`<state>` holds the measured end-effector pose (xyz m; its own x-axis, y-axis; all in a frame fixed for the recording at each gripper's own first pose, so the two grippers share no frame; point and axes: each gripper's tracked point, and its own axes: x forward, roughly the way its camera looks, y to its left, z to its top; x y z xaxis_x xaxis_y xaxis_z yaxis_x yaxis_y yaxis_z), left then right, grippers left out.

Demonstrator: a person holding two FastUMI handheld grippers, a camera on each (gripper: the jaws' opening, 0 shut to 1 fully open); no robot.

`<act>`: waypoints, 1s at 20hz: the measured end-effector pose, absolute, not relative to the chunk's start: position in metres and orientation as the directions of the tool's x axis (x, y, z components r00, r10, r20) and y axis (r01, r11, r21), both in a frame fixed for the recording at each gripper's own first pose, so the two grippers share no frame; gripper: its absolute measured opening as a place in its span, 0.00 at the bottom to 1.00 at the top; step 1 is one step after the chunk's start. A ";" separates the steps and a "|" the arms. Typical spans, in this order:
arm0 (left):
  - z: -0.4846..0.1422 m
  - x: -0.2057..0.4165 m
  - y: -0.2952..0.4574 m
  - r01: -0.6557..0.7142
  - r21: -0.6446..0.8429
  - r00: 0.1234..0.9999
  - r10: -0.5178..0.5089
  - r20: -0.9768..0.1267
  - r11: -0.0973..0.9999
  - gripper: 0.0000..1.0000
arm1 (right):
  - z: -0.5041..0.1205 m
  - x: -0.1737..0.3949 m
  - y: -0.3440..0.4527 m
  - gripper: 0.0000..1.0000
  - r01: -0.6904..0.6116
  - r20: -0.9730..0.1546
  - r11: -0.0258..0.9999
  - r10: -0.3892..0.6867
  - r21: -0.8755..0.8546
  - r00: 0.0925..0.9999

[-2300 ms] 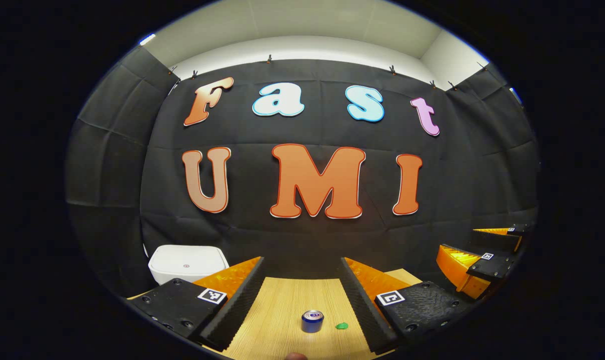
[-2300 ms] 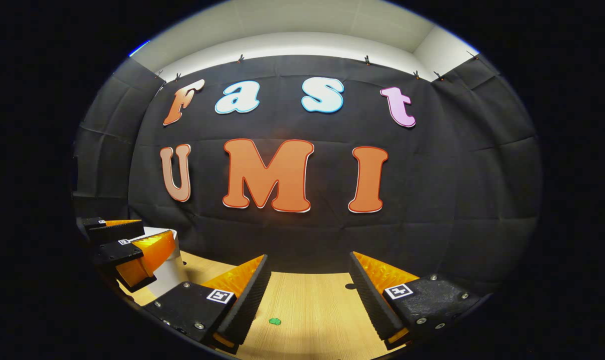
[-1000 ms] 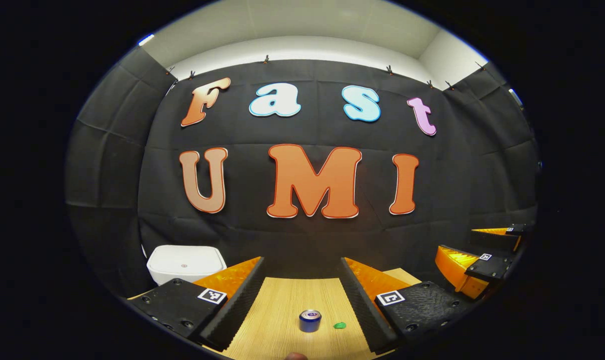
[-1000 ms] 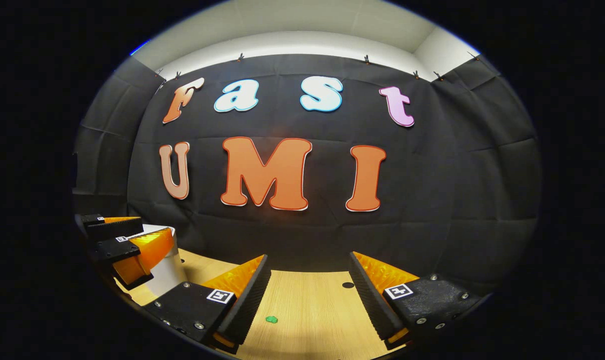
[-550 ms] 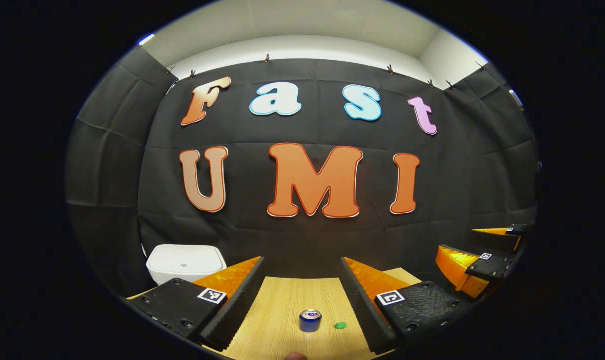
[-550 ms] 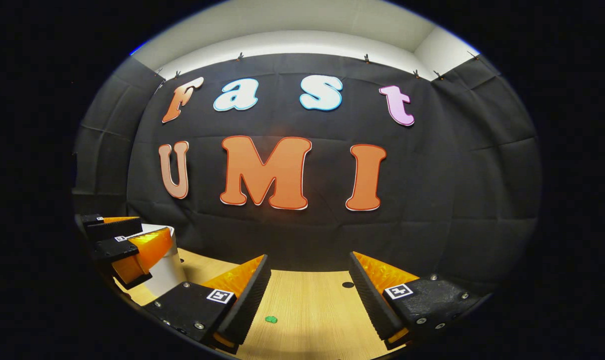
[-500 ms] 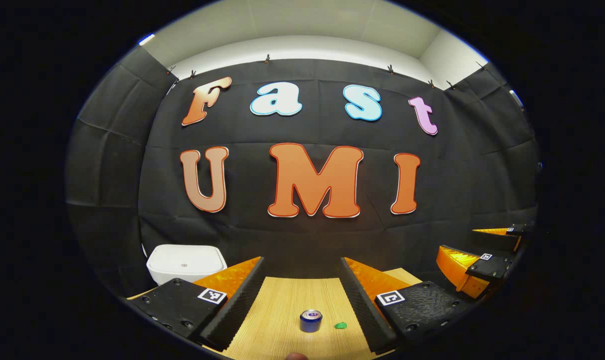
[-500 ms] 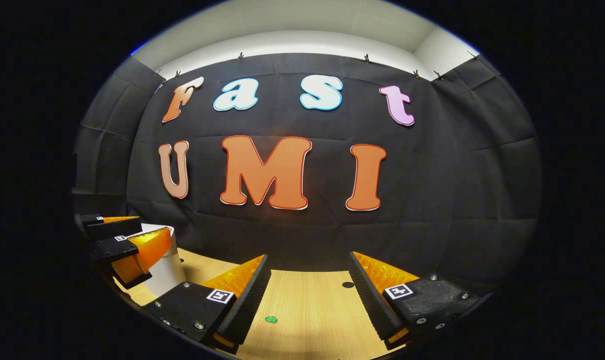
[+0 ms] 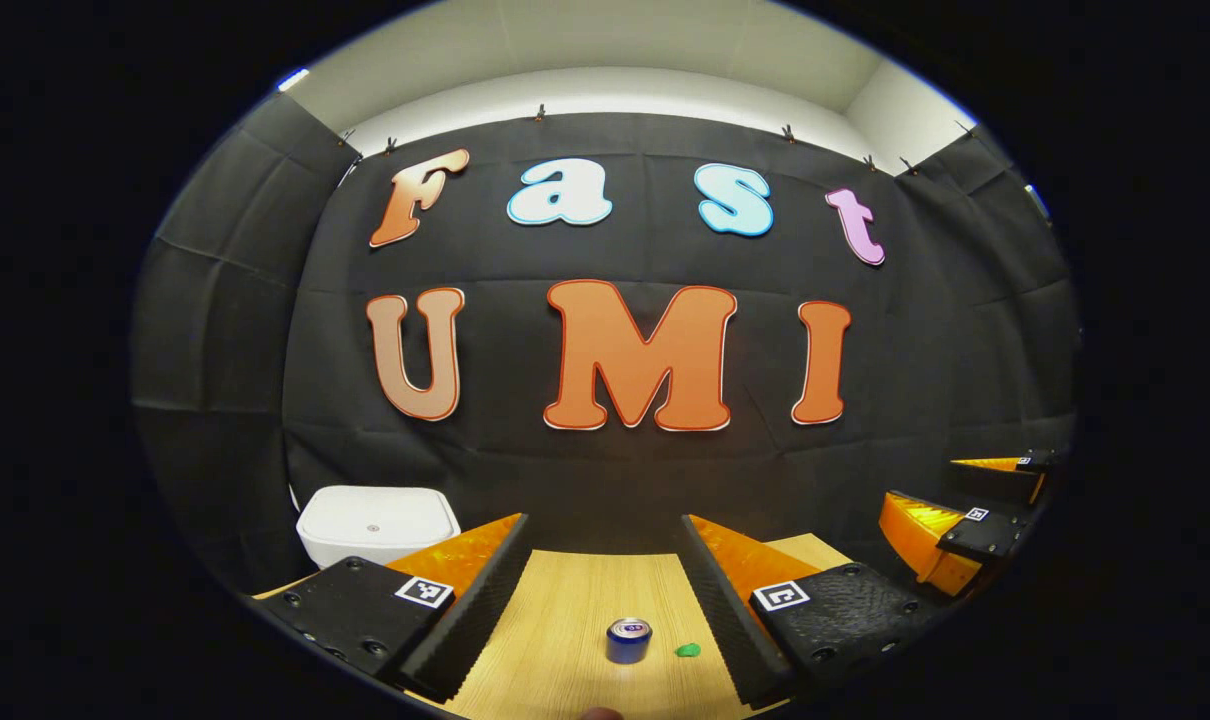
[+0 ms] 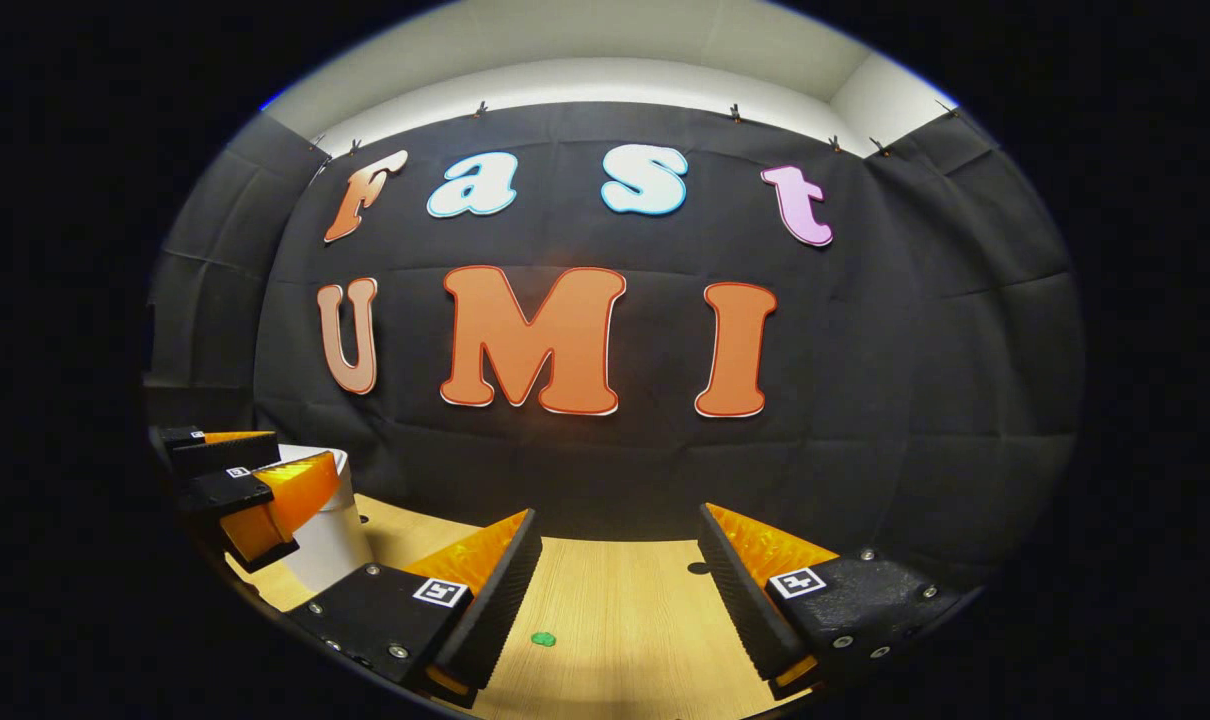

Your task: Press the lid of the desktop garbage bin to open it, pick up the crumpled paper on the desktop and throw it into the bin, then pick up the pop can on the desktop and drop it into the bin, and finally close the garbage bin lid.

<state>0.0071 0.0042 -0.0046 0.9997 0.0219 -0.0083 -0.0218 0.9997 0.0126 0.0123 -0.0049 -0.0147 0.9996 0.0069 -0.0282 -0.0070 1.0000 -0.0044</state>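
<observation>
On the wooden desktop (image 9: 565, 600) stood the pop can (image 9: 628, 640) beside green crumpled paper (image 9: 687, 650); the bin (image 9: 375, 525) sat lid-shut at left. Both the left gripper (image 9: 605, 570) and right gripper (image 10: 620, 570) gaped, empty. Pressing the lid likely came first.

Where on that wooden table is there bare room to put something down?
Bare wood lies between the bin and the can, and beyond the can toward the back wall. In the right gripper view, the stretch right of the green scrap up to a small dark hole is free. It is crowded where can and scrap sit close together.
</observation>
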 end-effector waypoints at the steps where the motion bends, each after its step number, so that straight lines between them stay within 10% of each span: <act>1: -0.003 0.009 0.008 -0.034 0.023 0.999 0.034 -0.006 0.999 0.91 | -0.016 0.014 -0.004 0.93 -0.013 -0.030 1.000 0.013 -0.003 0.999; 20: 0.064 0.036 0.139 -0.387 0.088 0.915 0.371 0.157 0.918 0.81 | -0.032 0.056 0.005 0.94 -0.178 -0.055 0.984 0.179 0.026 0.982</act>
<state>0.0363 0.1387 0.0640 0.9152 0.3712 0.1570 -0.3874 0.9177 0.0878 0.0557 0.0054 -0.0325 0.9823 0.1793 -0.0548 -0.1781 0.9837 0.0264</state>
